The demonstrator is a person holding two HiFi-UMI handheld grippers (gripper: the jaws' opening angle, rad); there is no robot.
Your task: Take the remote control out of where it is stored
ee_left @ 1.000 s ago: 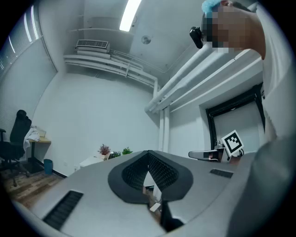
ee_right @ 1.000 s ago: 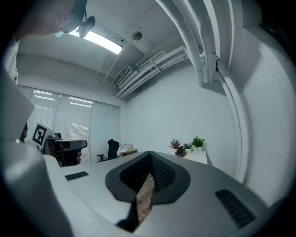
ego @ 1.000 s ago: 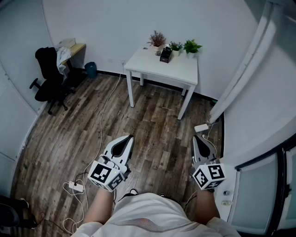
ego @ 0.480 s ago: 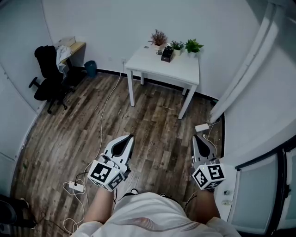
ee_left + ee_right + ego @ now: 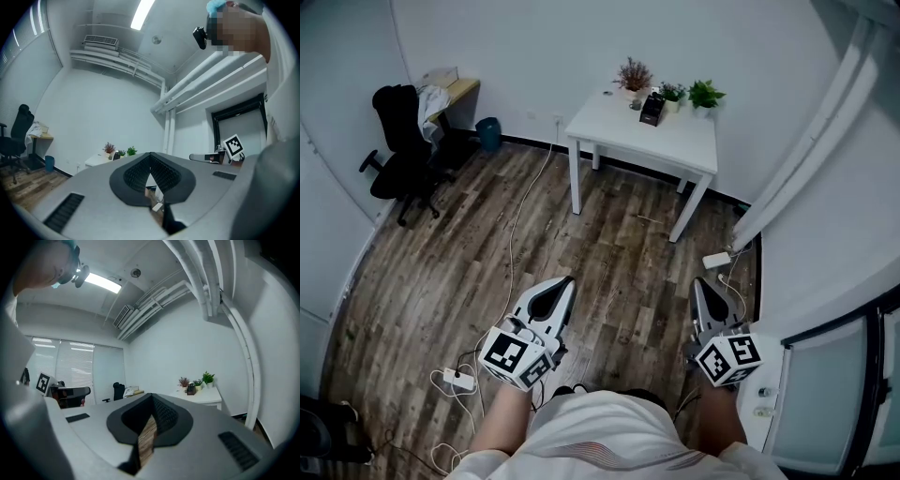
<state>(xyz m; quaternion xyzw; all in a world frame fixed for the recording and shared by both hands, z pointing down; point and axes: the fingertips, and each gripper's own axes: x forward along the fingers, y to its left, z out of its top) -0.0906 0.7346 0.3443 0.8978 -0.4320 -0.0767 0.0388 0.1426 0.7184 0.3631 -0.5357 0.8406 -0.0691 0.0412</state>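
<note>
A white table (image 5: 675, 141) stands against the far wall. On its back edge sits a small dark holder (image 5: 652, 109) beside three potted plants (image 5: 634, 75). No remote control can be made out from here. My left gripper (image 5: 565, 279) and right gripper (image 5: 701, 281) are held low over the wood floor, well short of the table, both pointing toward it. Each has its jaws shut with nothing between them. The right gripper view shows the holder (image 5: 191, 389) on the table (image 5: 206, 395) far ahead of the right gripper (image 5: 151, 394). The left gripper (image 5: 150, 153) likewise faces the distant table (image 5: 96, 160).
A black office chair (image 5: 398, 150) with clothes on it, a small desk (image 5: 455, 92) and a blue bin (image 5: 488, 134) stand at the left. A power strip (image 5: 453, 380) and a long white cable (image 5: 517, 216) lie on the floor. A white adapter (image 5: 717, 260) lies near the right wall.
In the head view the table, chair and bin have slid slightly right and down. Both grippers keep the same shut pose in front of the person.
</note>
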